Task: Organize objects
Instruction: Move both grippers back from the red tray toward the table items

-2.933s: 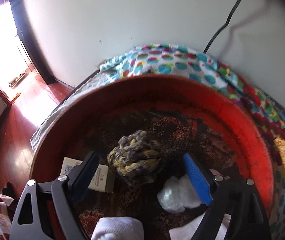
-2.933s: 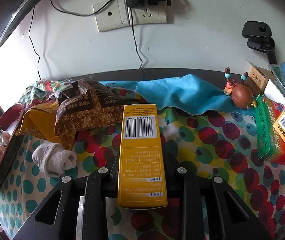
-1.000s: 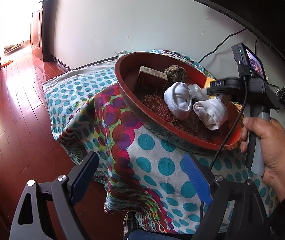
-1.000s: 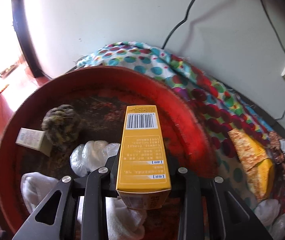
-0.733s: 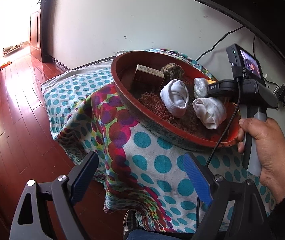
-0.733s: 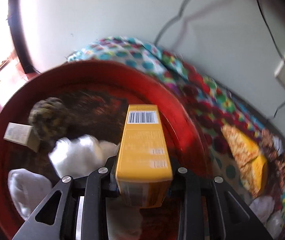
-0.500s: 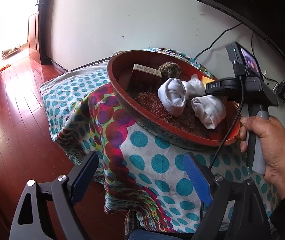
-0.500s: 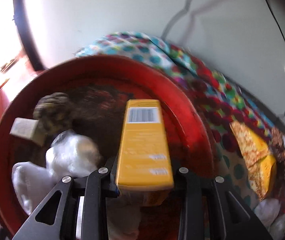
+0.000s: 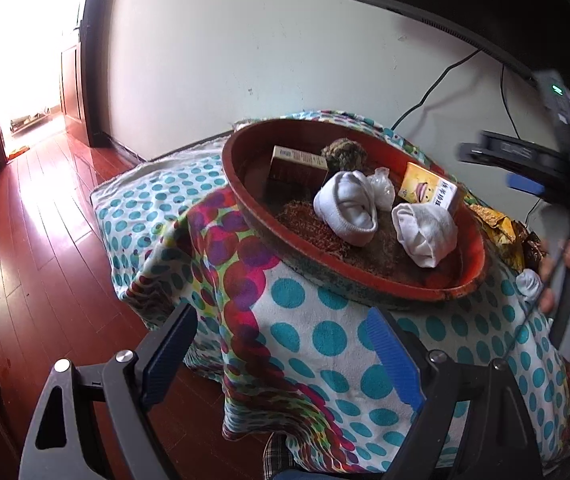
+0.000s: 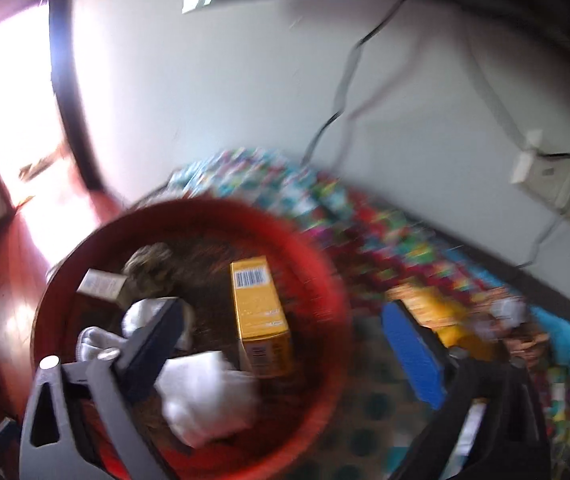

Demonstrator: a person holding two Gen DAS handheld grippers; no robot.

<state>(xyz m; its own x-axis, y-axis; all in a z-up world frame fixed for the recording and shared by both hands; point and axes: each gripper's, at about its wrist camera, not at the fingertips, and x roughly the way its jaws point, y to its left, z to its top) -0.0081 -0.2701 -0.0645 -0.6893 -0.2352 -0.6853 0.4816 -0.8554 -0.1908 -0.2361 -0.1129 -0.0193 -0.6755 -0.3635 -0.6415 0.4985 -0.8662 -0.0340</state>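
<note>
My right hand-held gripper [image 10: 285, 348] has just let go of the yellow box [image 10: 259, 312]; it now lies in the red bowl [image 10: 325, 280], jaws wide apart. My left hand-held gripper [image 9: 281, 354] hangs open and empty beside the bench [image 9: 325, 336], so that box is sorted.

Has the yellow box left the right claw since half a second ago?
Yes. The yellow box now lies in the red tray, beside the white sock; the right claw is open and clear of it.

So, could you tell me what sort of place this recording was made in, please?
Most likely a room in a home. A dotted cloth covers a small table holding a red tray of socks and boxes, the wood floor runs to a bright doorway, and a wall socket has cables.
</note>
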